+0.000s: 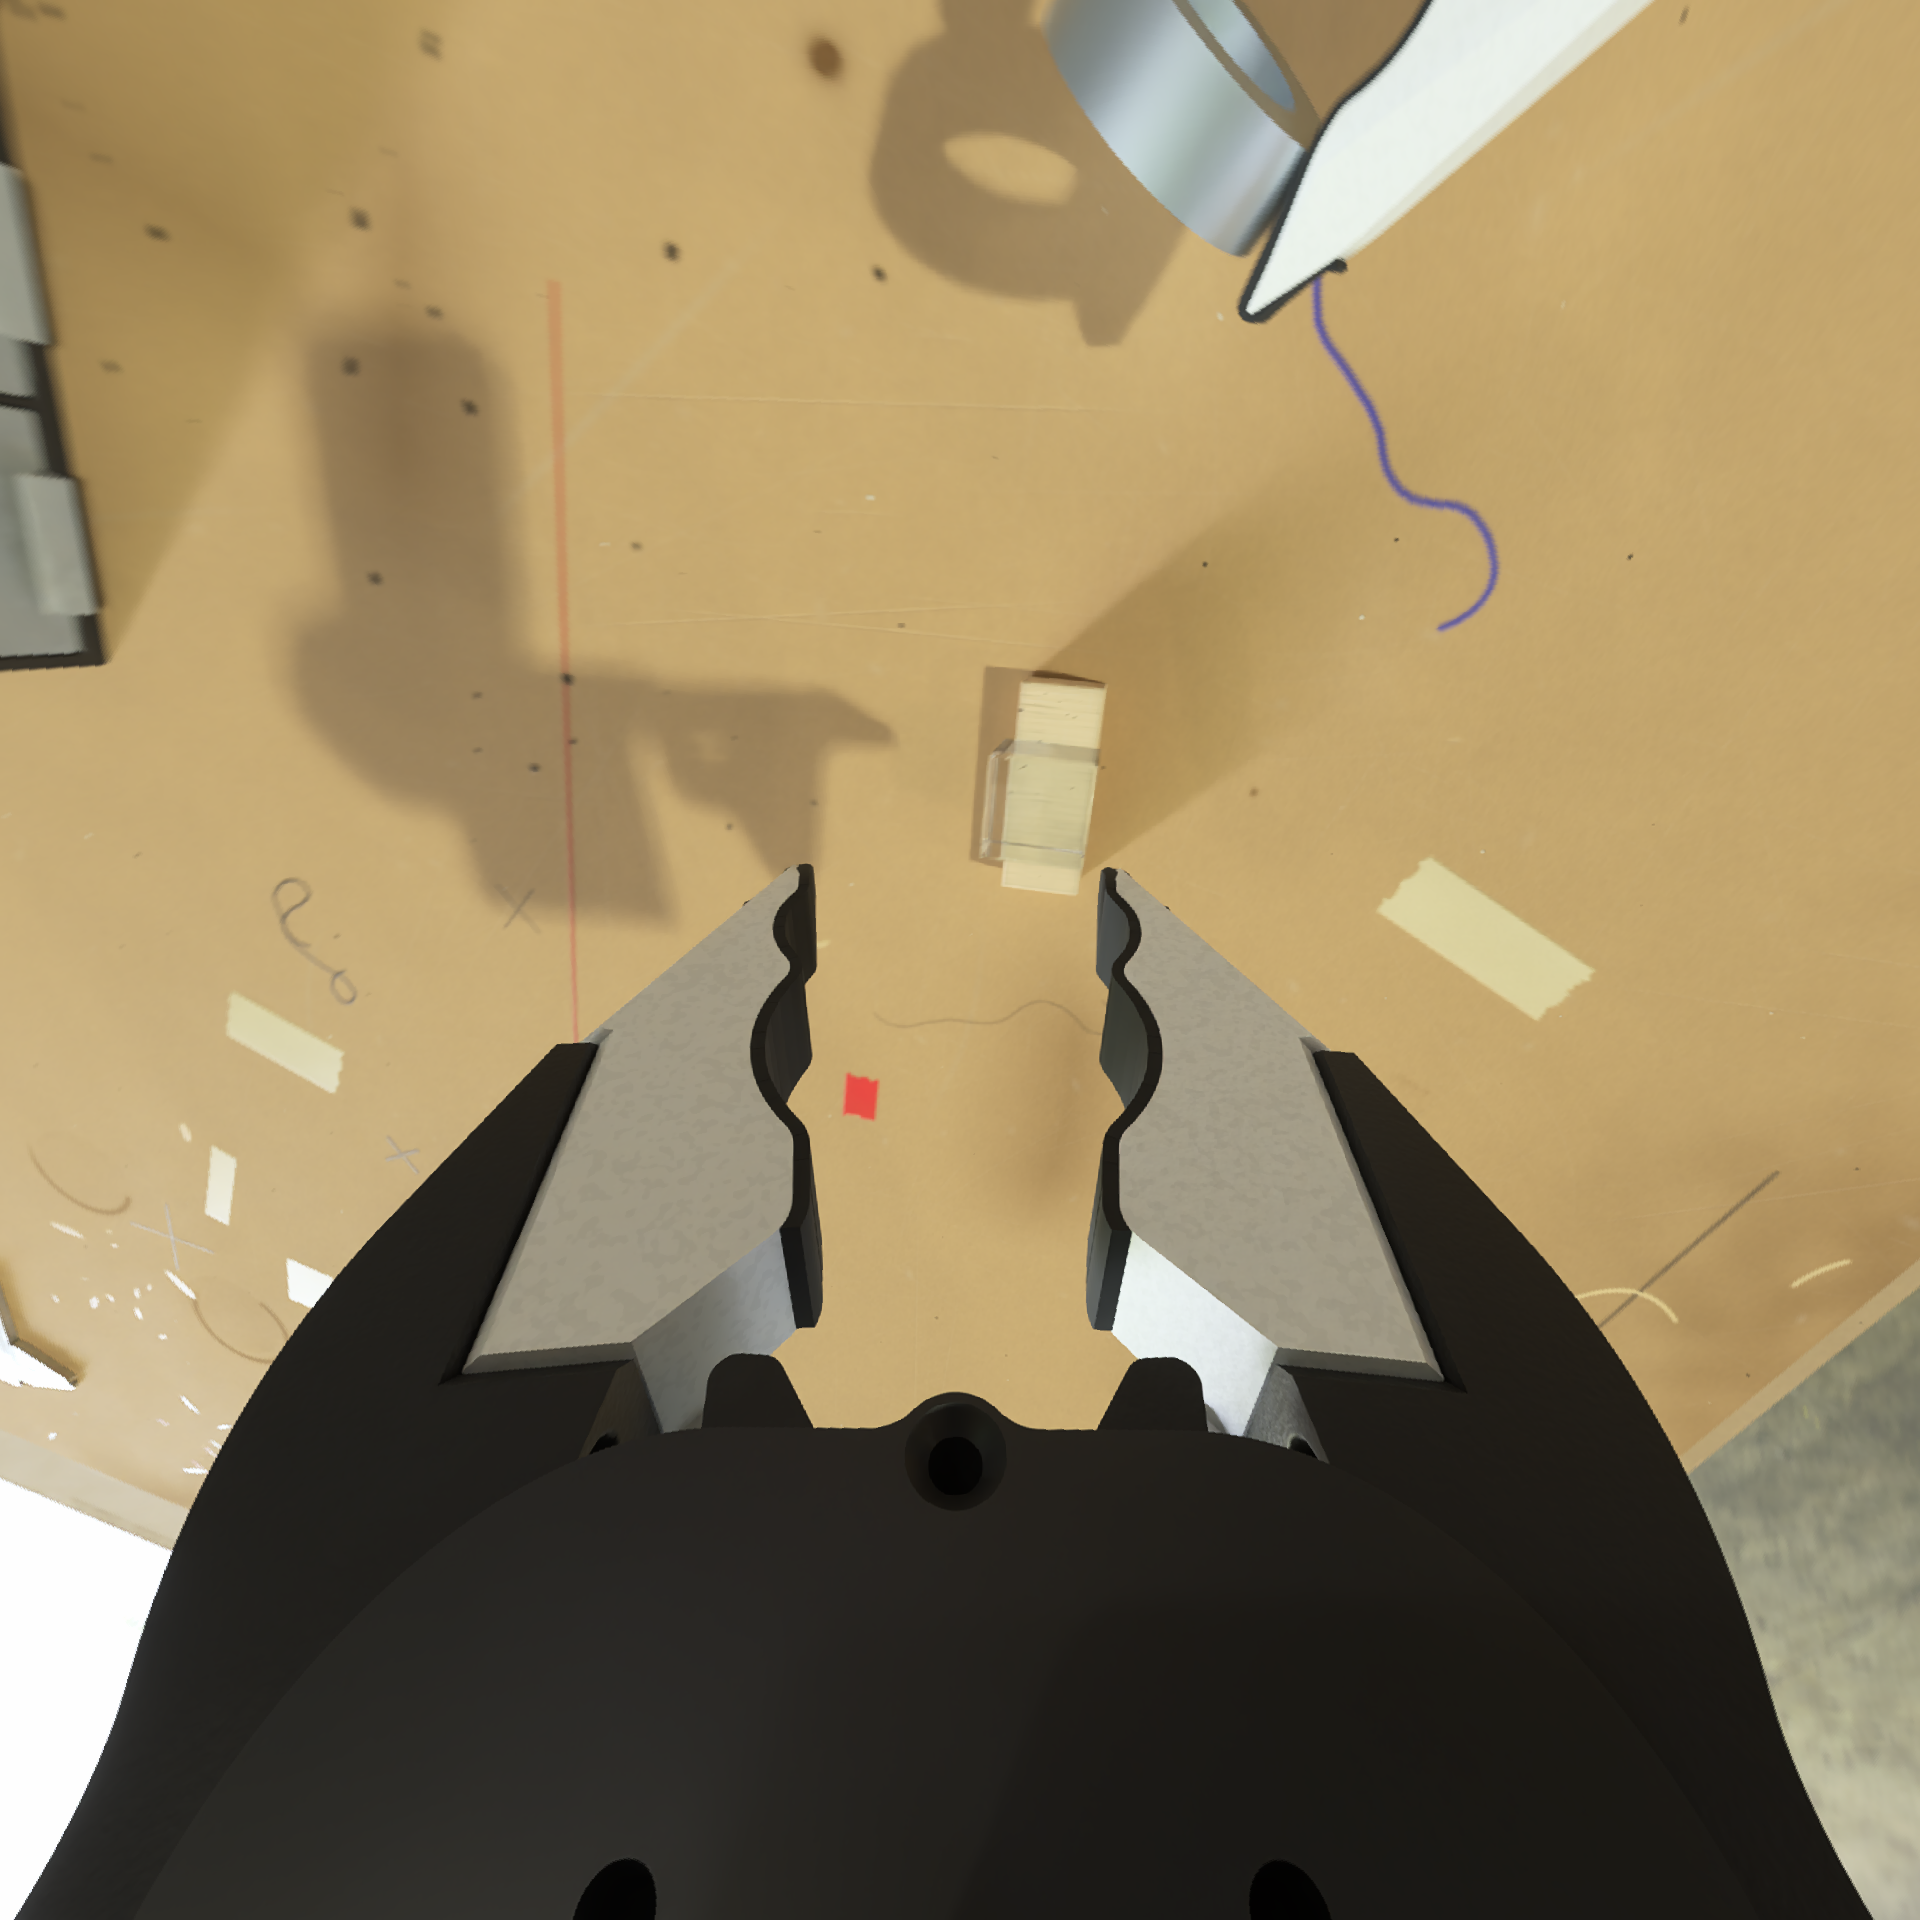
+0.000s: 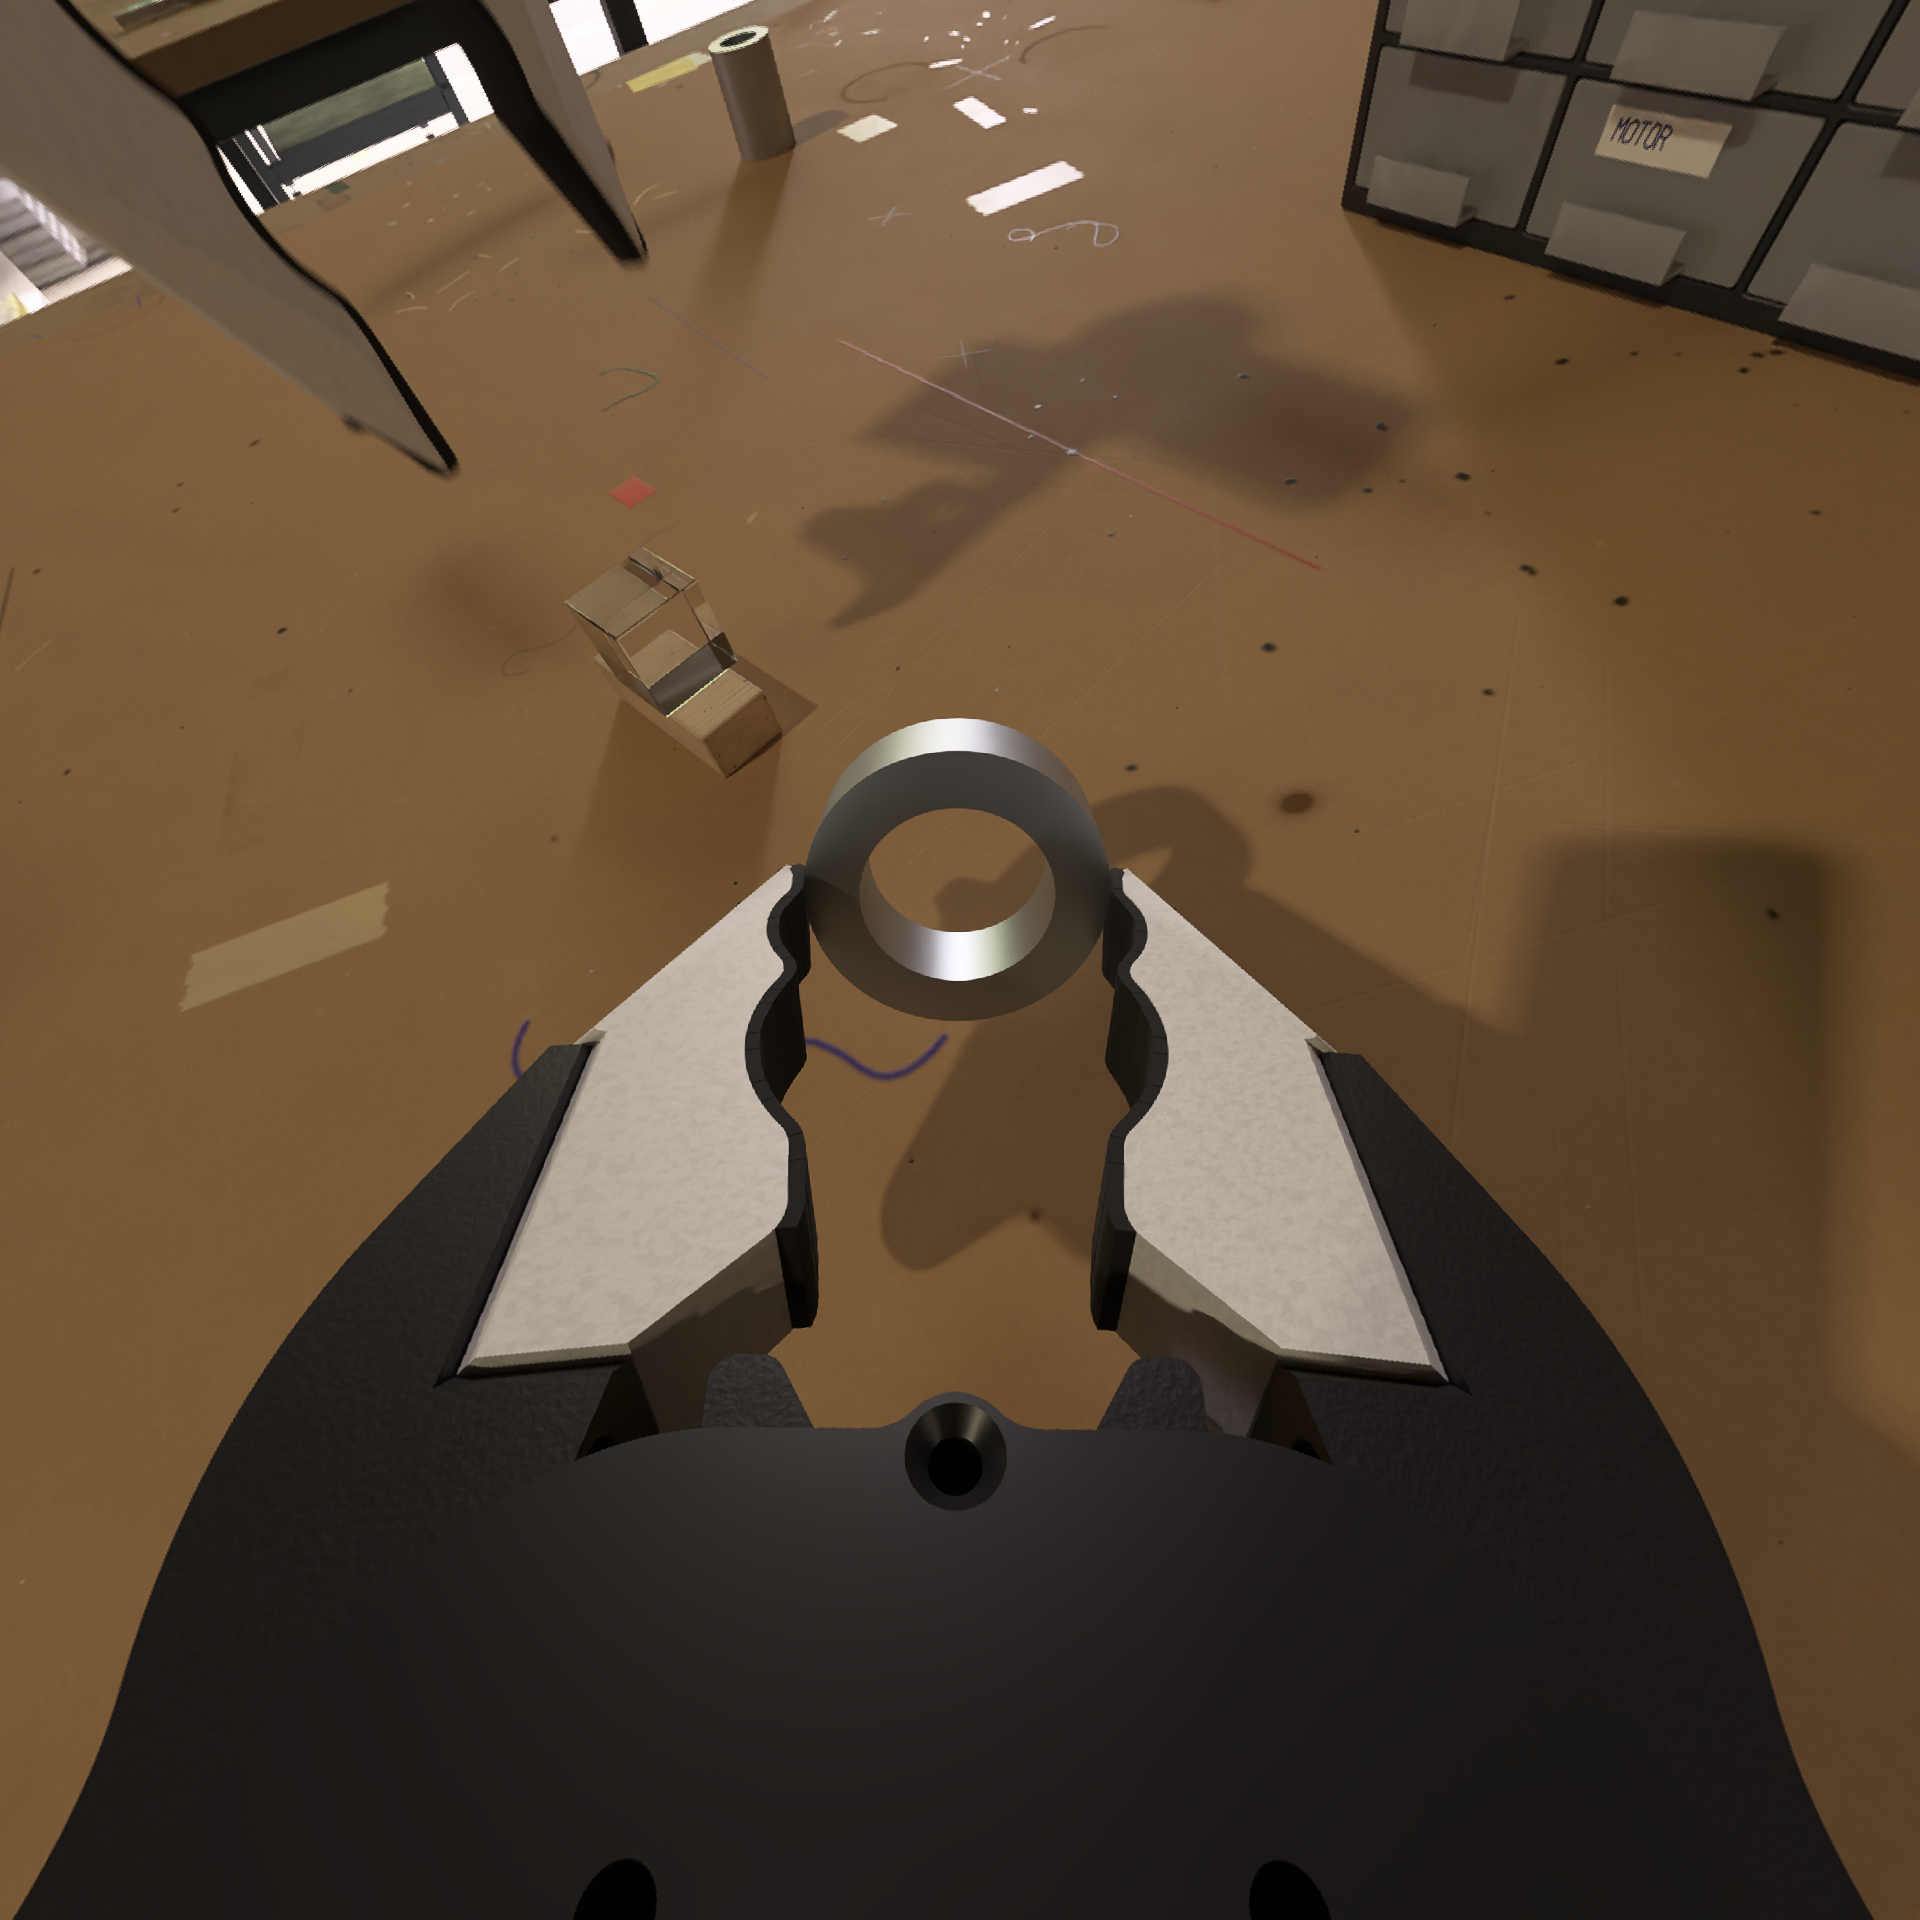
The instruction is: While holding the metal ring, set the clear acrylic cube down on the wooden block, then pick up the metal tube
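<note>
Left wrist view
My left gripper (image 1: pixel 956 883): jaws spread, nothing between them; I hang above the table (image 1: pixel 727 520), looking down.
Clear acrylic cube (image 1: pixel 1034 805): sitting on the wooden block (image 1: pixel 1060 717), just ahead of my right fingertip, toward the block's near end.
Step in hand: I judge the cube is set down and I am clear of it; the tube is what remains.
Metal tube: not in this view, so I must turn to find it.
Cut off: my right gripper (image 1: pixel 1351 177) with the metal ring (image 1: pixel 1174 114) runs out at the top edge.

Right wrist view
My right gripper (image 2: pixel 956 883): jaws pinching the metal ring (image 2: pixel 956 868) at the fingertips, its hole facing the camera.
Cube and block: the cube (image 2: pixel 649 618) rests on the block (image 2: pixel 717 717), ahead and to the left; its clear faces make its seating hard to judge.
Metal tube (image 2: pixel 750 94): standing upright far across the table, near the left gripper's fingers (image 2: pixel 260 239).
Next move: the left gripper should come around the tube's sides, open, then close; I keep my pinch on the ring.
Hard to make out: grey drawer cabinet (image 2: pixel 1631 156), cut off by the right edge.
</note>
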`<control>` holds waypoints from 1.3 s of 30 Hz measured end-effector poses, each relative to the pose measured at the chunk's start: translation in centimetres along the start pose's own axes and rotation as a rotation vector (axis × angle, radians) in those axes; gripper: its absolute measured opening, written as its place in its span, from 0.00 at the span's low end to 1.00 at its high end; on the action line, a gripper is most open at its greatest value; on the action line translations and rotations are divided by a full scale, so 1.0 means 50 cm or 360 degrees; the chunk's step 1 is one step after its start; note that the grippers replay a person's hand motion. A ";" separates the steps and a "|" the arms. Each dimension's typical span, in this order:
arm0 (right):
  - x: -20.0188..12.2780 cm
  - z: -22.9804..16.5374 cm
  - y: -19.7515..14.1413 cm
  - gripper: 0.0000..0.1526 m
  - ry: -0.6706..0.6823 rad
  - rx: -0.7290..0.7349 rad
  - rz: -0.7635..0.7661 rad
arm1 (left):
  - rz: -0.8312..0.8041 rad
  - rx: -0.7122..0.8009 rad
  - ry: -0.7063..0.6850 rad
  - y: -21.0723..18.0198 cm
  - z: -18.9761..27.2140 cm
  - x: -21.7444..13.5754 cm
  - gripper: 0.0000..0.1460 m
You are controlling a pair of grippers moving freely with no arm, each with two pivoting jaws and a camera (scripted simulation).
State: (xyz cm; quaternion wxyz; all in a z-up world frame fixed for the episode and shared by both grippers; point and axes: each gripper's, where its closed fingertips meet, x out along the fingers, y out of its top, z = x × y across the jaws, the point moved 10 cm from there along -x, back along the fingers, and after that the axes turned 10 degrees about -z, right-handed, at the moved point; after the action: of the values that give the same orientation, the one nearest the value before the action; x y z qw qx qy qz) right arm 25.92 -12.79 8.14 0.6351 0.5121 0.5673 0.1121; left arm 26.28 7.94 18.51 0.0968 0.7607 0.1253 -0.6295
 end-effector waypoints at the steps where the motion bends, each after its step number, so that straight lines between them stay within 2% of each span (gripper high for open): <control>1: 0.000 0.000 0.000 0.37 -0.0001 0.0000 -0.0001 | 0.0052 -0.0029 0.0011 -0.012 -0.006 -0.013 0.38; 5: 0.001 0.001 -0.001 0.37 -0.0006 0.0006 -0.0014 | 0.0246 -0.0182 0.0094 -0.081 -0.034 -0.064 0.43; 9: 0.001 0.000 -0.002 0.37 -0.0011 0.0006 -0.0018 | 0.0396 -0.0374 0.0193 -0.181 -0.064 -0.109 0.43; 15: 0.001 -0.003 0.000 0.37 -0.0030 -0.0017 -0.0040 | 0.0487 -0.0715 0.0344 -0.378 -0.119 -0.159 0.42; 19: -0.003 -0.009 0.003 0.37 -0.0048 -0.0052 -0.0047 | 0.0454 -0.0959 0.0478 -0.514 -0.161 -0.161 0.41; 23: -0.006 -0.015 0.007 0.37 -0.0034 -0.0066 -0.0021 | 0.0411 -0.1173 0.0527 -0.613 -0.206 -0.122 0.40; 28: -0.001 -0.018 0.007 0.37 -0.0014 -0.0072 -0.0033 | 0.0399 -0.1257 0.0426 -0.665 -0.275 -0.029 0.40; 34: 0.007 -0.012 0.002 0.37 0.0031 -0.0029 -0.0048 | 0.0323 -0.0919 0.0393 -0.672 -0.385 0.103 0.41; 39: 0.008 -0.004 -0.001 0.37 0.0038 0.0025 -0.0043 | 0.0321 -0.0705 0.0394 -0.670 -0.468 0.181 0.40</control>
State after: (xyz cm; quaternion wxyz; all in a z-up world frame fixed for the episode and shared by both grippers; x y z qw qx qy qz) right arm 25.86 -12.43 7.90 0.6258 0.5080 0.5825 0.1050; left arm 39.23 47.52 14.39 0.3069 0.8009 0.1944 -0.4761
